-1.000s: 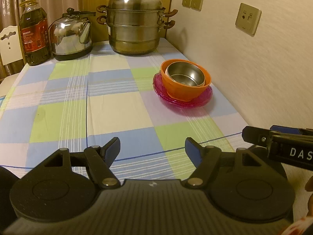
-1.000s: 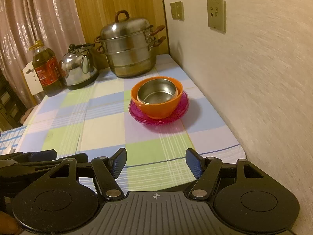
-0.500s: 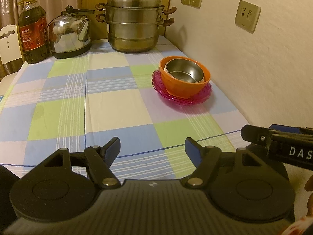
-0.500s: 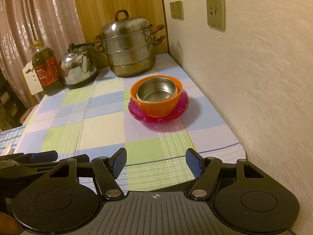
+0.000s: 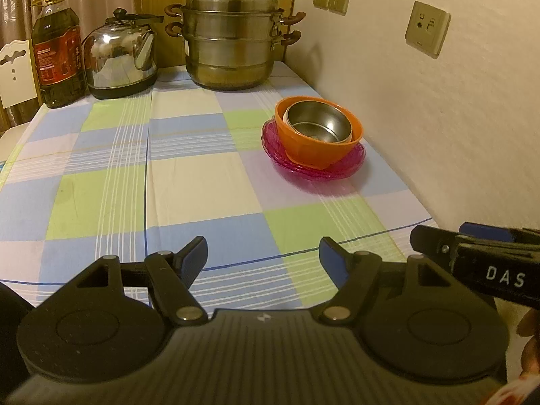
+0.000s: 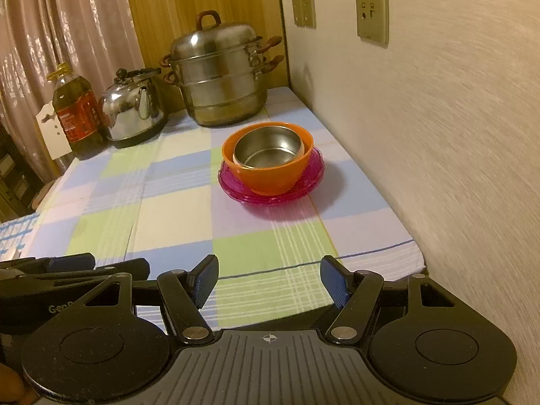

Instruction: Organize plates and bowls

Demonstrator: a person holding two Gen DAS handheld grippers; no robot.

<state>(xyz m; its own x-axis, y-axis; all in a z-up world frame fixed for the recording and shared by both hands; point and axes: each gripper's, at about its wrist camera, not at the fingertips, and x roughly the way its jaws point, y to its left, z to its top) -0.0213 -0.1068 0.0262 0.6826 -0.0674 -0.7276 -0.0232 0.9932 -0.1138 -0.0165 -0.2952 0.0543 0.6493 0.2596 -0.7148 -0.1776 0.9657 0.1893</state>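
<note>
Checked cloth covers the tabletop (image 6: 175, 209), which runs along a pale wall on its right edge. At the far edge stand an oil bottle (image 5: 55, 50), a kettle (image 5: 119, 57) and a lidded steamer pot (image 5: 233, 33); none of these belongs to the task.

Check the stack near the right edge, roughly midway along it. A steel bowl (image 6: 266, 150) sits nested inside an orange bowl (image 6: 270, 172), and the orange bowl rests on pink plates (image 6: 303, 185). At least two plate rims show; you cannot count them exactly. No other plate or bowl lies loose on the visible cloth, so you may judge the sorting complete or nearly so. If anything is left, it lies outside both views.

Note the pose of each tool. Your left claw (image 5: 263, 256) hangs over the near edge of the tabletop, tilted down toward the cloth, jaws spread wide with nothing between them. Your right claw (image 6: 268, 278) sits beside it at the near right corner, likewise tilted down, jaws apart and empty. Both are well apart from the stack. Each claw shows at the margin of the other's view, so the two are held side by side.
</note>
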